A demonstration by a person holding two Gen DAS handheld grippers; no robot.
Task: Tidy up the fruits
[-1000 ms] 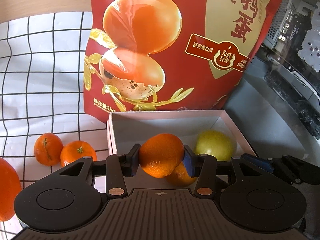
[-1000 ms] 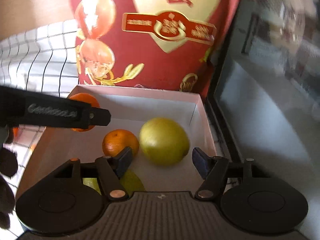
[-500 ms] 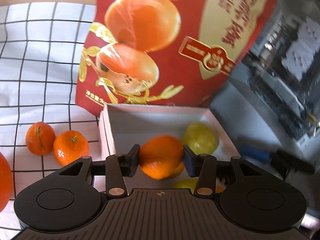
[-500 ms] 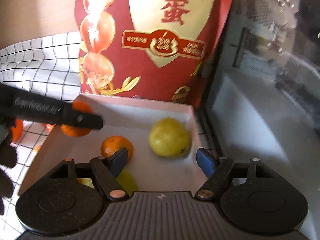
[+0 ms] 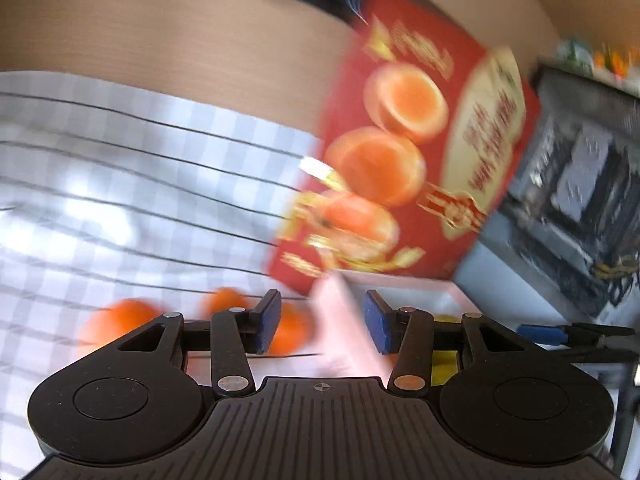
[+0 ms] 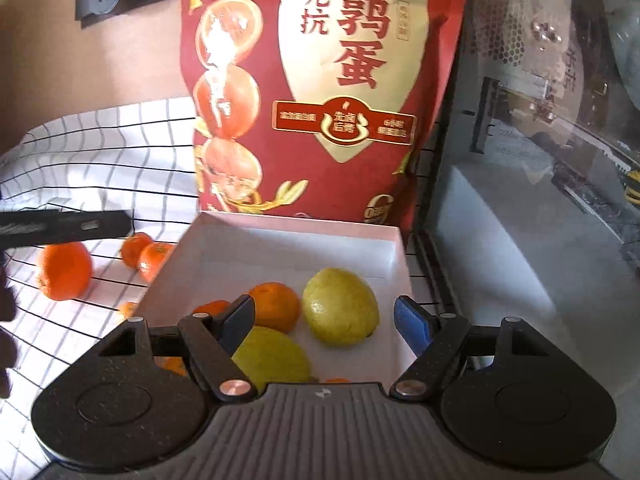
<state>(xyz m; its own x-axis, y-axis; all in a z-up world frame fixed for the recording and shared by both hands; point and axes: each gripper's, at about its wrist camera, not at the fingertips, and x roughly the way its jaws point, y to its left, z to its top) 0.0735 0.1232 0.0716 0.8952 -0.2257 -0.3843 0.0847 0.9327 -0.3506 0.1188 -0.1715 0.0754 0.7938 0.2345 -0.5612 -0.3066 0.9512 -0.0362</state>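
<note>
A white box (image 6: pixel 280 236) with pinkish walls holds two yellow-green fruits (image 6: pixel 340 306) and small oranges (image 6: pixel 276 306). My right gripper (image 6: pixel 324 320) is open and empty just above the box's near side. My left gripper (image 5: pixel 320 320) is open and empty over the box's left wall (image 5: pixel 340 320); its view is blurred. It also shows as a dark bar in the right wrist view (image 6: pixel 68 226). Loose oranges (image 6: pixel 64 270) lie on the checked cloth left of the box, also in the left wrist view (image 5: pixel 120 320).
A tall red snack bag (image 6: pixel 320 92) stands right behind the box. A grey computer case (image 6: pixel 540 160) with a glass side blocks the right. The white grid cloth (image 6: pixel 100 160) covers the table to the left, and a wooden wall (image 5: pixel 180 40) is behind.
My left gripper has let go of the orange into the box, opened, and swung up and left. My right gripper has drawn back and risen a little, still open.
</note>
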